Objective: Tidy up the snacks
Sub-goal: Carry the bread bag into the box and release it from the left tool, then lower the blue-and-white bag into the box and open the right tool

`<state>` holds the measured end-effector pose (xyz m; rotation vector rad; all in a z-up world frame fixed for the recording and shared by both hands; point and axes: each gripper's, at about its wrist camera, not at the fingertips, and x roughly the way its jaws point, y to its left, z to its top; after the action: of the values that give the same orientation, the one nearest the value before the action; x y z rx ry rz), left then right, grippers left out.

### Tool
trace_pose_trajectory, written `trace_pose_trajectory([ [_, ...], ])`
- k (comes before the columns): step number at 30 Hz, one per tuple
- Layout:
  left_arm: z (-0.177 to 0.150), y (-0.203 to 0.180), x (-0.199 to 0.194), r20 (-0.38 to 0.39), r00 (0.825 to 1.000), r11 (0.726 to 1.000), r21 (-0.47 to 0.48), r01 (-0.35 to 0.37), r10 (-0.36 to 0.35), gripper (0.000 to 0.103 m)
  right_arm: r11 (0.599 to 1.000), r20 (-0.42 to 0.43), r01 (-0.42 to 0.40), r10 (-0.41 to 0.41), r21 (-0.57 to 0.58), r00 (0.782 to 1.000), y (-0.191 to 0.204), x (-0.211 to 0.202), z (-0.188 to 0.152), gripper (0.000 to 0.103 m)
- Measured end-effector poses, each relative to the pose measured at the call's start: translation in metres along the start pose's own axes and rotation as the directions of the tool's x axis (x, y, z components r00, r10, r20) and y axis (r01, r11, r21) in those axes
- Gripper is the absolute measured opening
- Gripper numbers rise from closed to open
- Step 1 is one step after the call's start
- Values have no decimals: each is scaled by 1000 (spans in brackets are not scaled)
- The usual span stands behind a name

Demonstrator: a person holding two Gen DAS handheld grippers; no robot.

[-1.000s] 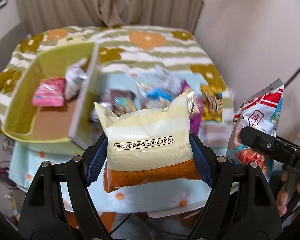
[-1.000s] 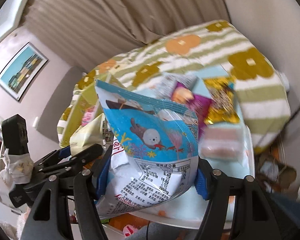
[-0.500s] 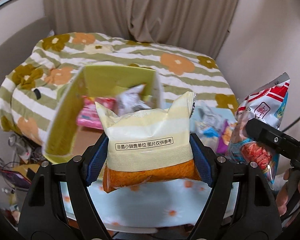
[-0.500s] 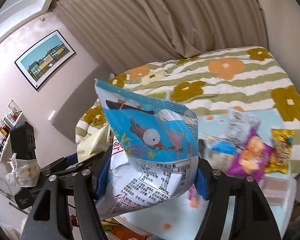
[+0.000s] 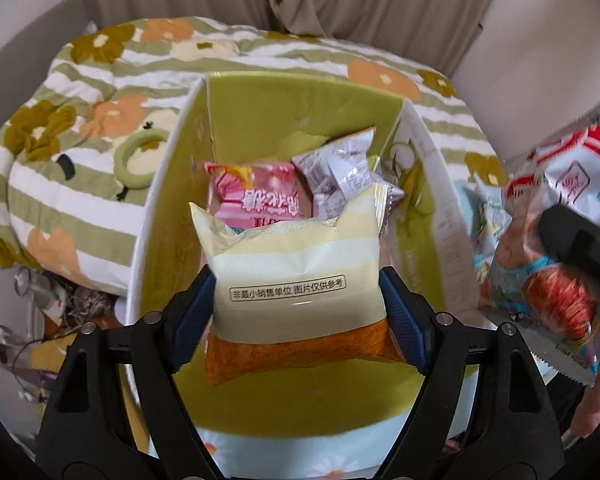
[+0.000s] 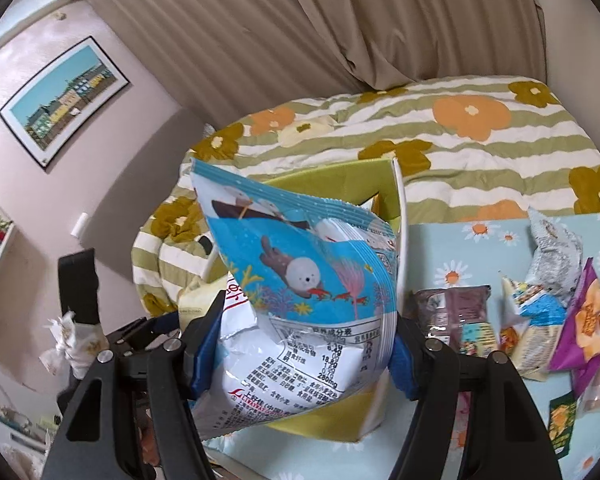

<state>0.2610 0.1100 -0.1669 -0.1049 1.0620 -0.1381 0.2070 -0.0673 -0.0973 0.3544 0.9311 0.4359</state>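
Observation:
My left gripper [image 5: 298, 312] is shut on a cream and orange snack packet [image 5: 296, 280] and holds it above the open green box [image 5: 172, 184]. A pink packet [image 5: 256, 196] and a silver packet [image 5: 340, 168] lie inside the box. My right gripper [image 6: 296, 344] is shut on a blue and white chip bag [image 6: 300, 300], held over the box's near right side [image 6: 400, 216]. The chip bag also shows at the right of the left wrist view [image 5: 552, 248], and the left gripper at the lower left of the right wrist view [image 6: 148, 332].
Several loose snack packets [image 6: 540, 312] lie on the light blue daisy tablecloth [image 6: 456, 240] right of the box. A bed with a striped flowered quilt [image 6: 480, 128] stands behind the table. Curtains and a wall picture [image 6: 60, 100] are at the back.
Both grippers have swung left with their packets. The box has come from the upper left to right under the left gripper, and the loose snacks have slid to the right.

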Motion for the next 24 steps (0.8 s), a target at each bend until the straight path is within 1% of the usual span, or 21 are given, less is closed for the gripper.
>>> trace_pose_trajectory([
  [2,-2,4,7,-11,1000,1000,11,2,-2,88,1000,-11,23,-23,4,1000,4,10,-1,65],
  [4,-4,9,13,-31,999,1000,16,20,-20,90,999,-22,42,-42,2,999,10,17,-1,65],
  [7,-9,13,18,-55,998,1000,26,6,-5,91,998,-39,64,-64,-5,997,15,27,-2,65],
  [10,-15,17,12,-45,999,1000,31,6,-5,91,997,-57,71,-73,-25,996,20,33,-3,65],
  [14,-23,20,-1,-31,1000,1000,23,3,-2,91,992,-75,91,-98,-86,992,26,39,-5,65],
  [17,-27,22,-12,-21,1000,1000,5,-3,3,91,987,-81,93,-104,-129,991,31,42,-3,65],
  [20,-28,22,-23,-2,1000,1000,-18,-23,23,91,980,-89,101,-117,-171,989,37,46,1,65],
  [24,-28,24,-34,23,999,997,-61,-43,45,91,972,-125,93,-122,-218,985,37,59,6,65],
])
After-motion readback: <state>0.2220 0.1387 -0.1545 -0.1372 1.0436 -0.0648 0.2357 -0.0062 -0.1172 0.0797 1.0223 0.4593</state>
